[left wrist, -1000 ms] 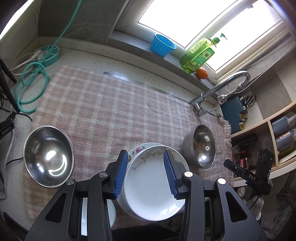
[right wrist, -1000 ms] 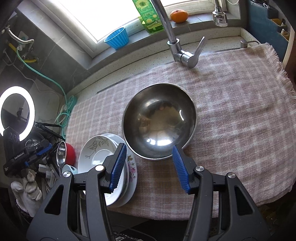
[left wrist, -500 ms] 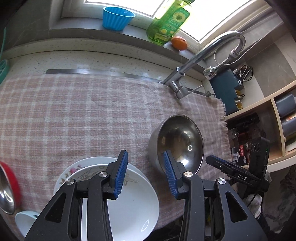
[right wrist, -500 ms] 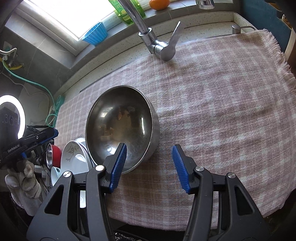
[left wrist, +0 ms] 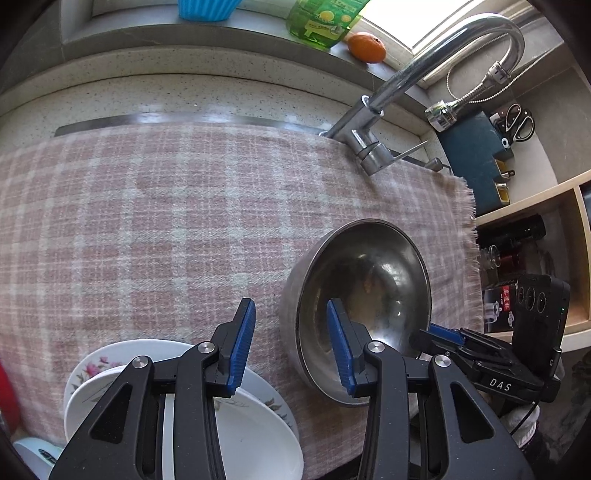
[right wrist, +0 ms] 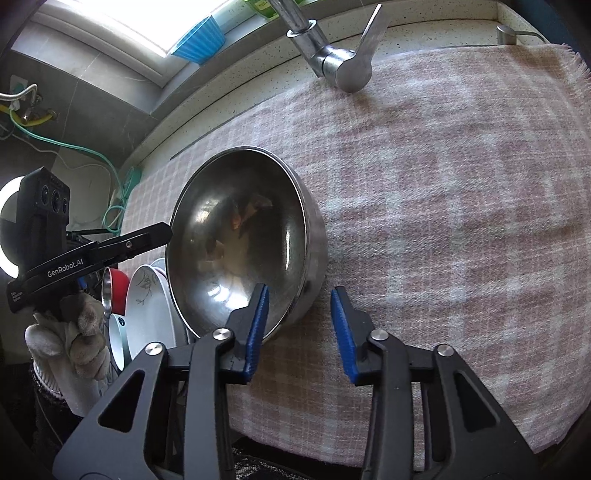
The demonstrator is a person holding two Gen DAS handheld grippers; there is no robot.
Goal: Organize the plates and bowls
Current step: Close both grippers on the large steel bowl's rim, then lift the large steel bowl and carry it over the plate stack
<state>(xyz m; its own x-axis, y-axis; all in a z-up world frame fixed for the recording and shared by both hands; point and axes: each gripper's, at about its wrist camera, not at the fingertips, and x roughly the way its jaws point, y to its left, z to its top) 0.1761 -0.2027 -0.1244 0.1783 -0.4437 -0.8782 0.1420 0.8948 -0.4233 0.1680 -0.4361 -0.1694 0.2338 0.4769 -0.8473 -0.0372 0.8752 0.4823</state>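
A steel bowl point(left wrist: 364, 295) stands on the pink checked cloth point(left wrist: 166, 221), also in the right wrist view point(right wrist: 240, 236). My left gripper point(left wrist: 291, 343) is open, its right finger over the bowl's near left rim. My right gripper point(right wrist: 299, 328) is open, its left finger inside the bowl's near rim and its right finger outside on the cloth. A stack of white floral plates point(left wrist: 266, 439) lies under my left gripper, and shows left of the bowl in the right wrist view point(right wrist: 147, 314). The left gripper's body point(right wrist: 92, 254) shows at the left there.
A chrome tap point(left wrist: 373, 147) rises at the cloth's far edge. A green soap bottle point(left wrist: 321, 22), an orange point(left wrist: 366, 47) and a blue cup point(left wrist: 208, 9) stand on the sill. Shelves with bottles point(left wrist: 517, 243) are at the right. A red-backed steel bowl point(right wrist: 114, 291) sits left of the plates.
Both grippers have moved in on the steel bowl. The left one swung right, off the plates toward the bowl's left rim. The right one moved right, now straddling the near rim.
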